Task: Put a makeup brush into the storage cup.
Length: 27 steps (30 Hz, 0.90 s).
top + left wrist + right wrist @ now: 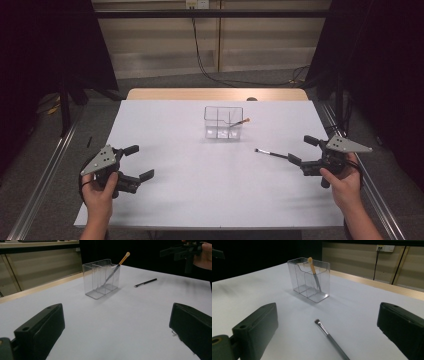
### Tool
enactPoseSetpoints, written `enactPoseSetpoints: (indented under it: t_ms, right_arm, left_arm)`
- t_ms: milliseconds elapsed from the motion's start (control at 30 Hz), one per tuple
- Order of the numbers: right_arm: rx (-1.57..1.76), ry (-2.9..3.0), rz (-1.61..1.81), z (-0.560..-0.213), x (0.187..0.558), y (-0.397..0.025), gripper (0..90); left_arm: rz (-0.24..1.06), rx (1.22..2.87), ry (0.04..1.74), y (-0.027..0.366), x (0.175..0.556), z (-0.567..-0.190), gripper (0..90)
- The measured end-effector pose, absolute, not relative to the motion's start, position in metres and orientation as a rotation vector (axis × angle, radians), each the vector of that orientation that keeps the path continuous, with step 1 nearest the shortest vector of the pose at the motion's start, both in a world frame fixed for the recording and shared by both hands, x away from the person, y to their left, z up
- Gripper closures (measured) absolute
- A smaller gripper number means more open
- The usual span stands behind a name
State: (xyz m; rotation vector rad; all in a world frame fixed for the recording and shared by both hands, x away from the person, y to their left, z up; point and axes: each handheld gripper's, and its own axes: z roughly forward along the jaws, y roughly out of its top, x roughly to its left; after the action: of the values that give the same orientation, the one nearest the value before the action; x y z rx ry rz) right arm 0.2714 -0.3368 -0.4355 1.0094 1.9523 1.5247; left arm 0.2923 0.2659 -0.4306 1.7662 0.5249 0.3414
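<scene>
A clear divided organizer [223,122] [101,278] [309,280] stands at the table's far middle. Leaning in its right compartment is an orange-tipped brush [241,121] [120,263] [313,268]. A black makeup brush [270,153] [146,282] [329,336] lies flat on the white table, right of centre. My right gripper [301,150] [328,317] is open, its jaws either side of the brush's handle end without touching it. My left gripper [141,162] [116,327] is open at the front left, with nothing between its jaws. The left gripper view shows the right gripper [180,251] far off.
The white table [200,200] has a wooden strip [215,94] along its far edge. Metal rails [45,175] run along both sides. Black curtains hang left and right, and cables [210,70] trail on the floor behind.
</scene>
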Motion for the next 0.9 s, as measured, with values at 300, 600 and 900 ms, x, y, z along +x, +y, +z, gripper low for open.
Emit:
enactPoseSetpoints:
  t_ms: [300,600,900]
  right_arm:
    - [1.003,1.955,1.525,-0.434,0.287,-0.329,3.0]
    - [1.005,1.968,1.528,-0.435,0.301,-0.321,3.1]
    - [0.992,1.981,1.527,-0.434,0.314,-0.311,3.1]
  left_arm:
    - [0.344,1.762,0.525,0.266,0.293,-0.431,0.0]
    - [0.339,1.758,0.530,0.265,0.293,-0.431,0.0]
    - [0.345,1.767,0.525,0.266,0.293,-0.431,0.0]
